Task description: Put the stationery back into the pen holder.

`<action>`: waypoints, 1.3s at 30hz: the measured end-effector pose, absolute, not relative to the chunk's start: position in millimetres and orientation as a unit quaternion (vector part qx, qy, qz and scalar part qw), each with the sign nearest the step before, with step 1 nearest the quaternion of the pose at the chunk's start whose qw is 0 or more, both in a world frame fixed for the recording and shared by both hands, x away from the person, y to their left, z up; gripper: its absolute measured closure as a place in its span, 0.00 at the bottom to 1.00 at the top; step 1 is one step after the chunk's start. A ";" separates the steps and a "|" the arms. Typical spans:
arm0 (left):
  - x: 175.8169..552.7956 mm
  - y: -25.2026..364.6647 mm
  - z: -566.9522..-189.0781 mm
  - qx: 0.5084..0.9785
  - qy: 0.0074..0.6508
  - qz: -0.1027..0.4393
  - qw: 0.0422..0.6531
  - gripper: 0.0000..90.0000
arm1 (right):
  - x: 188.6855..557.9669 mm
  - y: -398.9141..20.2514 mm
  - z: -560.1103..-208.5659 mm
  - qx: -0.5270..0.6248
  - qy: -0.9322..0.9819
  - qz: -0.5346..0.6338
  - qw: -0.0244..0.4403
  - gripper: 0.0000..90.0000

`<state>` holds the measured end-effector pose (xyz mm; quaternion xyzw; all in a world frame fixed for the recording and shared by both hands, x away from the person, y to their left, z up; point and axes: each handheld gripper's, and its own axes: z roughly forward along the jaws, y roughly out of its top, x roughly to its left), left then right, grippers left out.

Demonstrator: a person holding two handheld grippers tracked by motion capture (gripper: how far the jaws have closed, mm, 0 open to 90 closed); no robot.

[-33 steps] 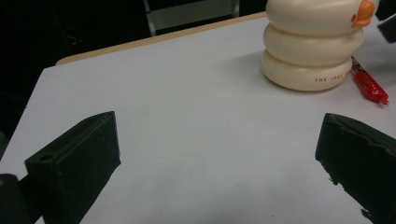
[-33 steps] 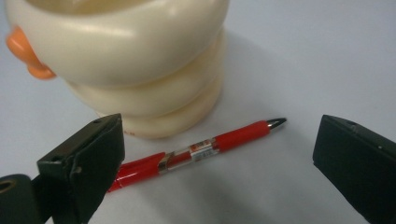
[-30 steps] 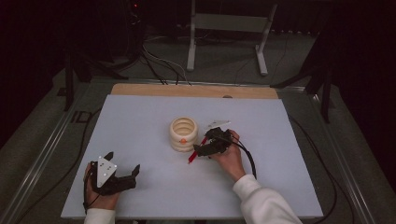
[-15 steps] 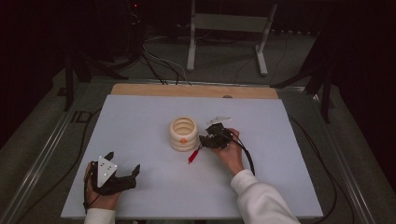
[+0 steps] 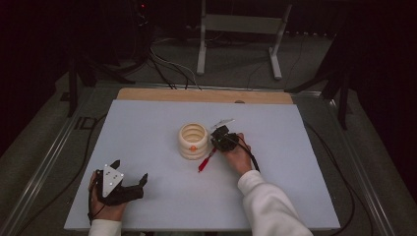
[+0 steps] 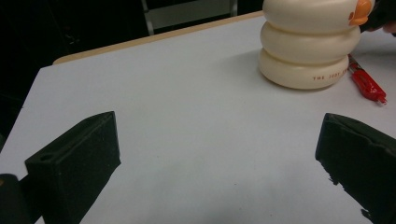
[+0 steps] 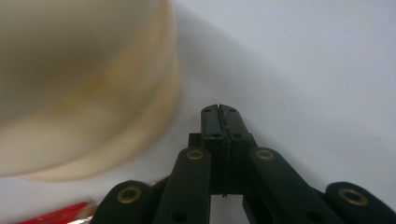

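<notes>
Now your right gripper point(image 5: 220, 139) sits just beside the cream ringed holder point(image 5: 193, 140) mid-bench, fingers having just closed flat together on nothing; the red pen point(image 5: 206, 161) lies at the holder's base, under that hand. Your left gripper point(image 5: 129, 183) rests near the bench's front edge, fingers wide. Next, likely reopen and take the pen; red lettering on the holder reads "THE JUST", the rest hidden.

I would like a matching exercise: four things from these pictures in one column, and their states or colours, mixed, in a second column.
1. left gripper
2. right gripper
3. ringed holder
4. pen

a. red, lying on the table
b. jaws pressed together, nothing between them
c. cream, with an orange beak
d. jaws wide apart

Pairs: 1-d, 2-b, 3-c, 4-a
</notes>
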<state>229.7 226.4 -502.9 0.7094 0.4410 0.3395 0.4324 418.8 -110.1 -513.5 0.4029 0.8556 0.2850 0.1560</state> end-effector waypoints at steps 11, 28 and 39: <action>229.8 225.8 -503.1 0.711 0.440 0.339 0.430 0.01 | 406.5 -130.3 -498.9 0.409 0.862 0.262 0.145 1.00; 230.0 224.8 -503.5 0.714 0.439 0.340 0.428 0.01 | 400.7 -140.9 -498.3 0.401 0.867 0.261 0.140 1.00; 230.1 224.6 -503.7 0.714 0.439 0.340 0.427 0.01 | 401.9 -140.7 -497.6 0.433 0.853 0.255 0.141 0.86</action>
